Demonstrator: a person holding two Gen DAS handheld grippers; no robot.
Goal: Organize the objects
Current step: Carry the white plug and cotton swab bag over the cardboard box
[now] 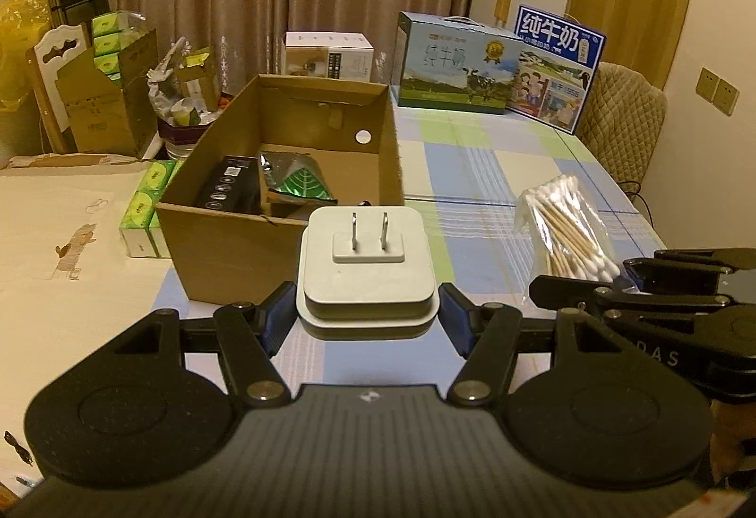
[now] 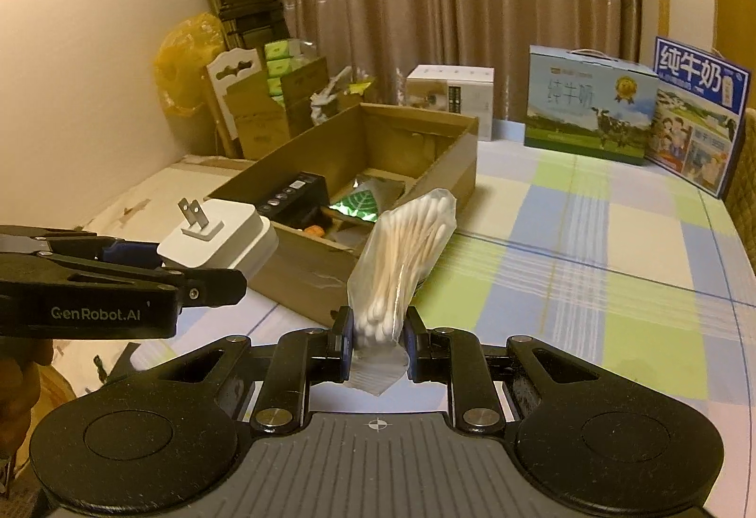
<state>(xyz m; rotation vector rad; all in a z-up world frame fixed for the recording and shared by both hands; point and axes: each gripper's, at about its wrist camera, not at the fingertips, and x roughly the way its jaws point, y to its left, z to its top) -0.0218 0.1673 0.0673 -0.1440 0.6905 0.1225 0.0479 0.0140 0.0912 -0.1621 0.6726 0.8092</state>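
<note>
My left gripper (image 1: pixel 366 317) is shut on a white two-prong plug adapter (image 1: pixel 366 263), held in the air just in front of an open cardboard box (image 1: pixel 283 234). The box holds a black carton (image 1: pixel 229 182) and a green leaf-print pouch (image 1: pixel 297 182). My right gripper (image 2: pixel 376 341) is shut on a clear bag of cotton swabs (image 2: pixel 406 244), held upright above the table to the right of the box (image 2: pixel 302 267). The adapter (image 2: pixel 217 237) and left gripper also show in the right wrist view, and the swab bag (image 1: pixel 564 229) in the left wrist view.
A checked tablecloth (image 1: pixel 496 177) covers the table. Two milk cartons (image 1: pixel 453 64) (image 1: pixel 557 69) and a white box (image 1: pixel 328 55) stand at the back. Green tissue packs (image 1: pixel 146 206) lie left of the box. A quilted chair (image 1: pixel 623 116) is at the far right; clutter and a chair back left.
</note>
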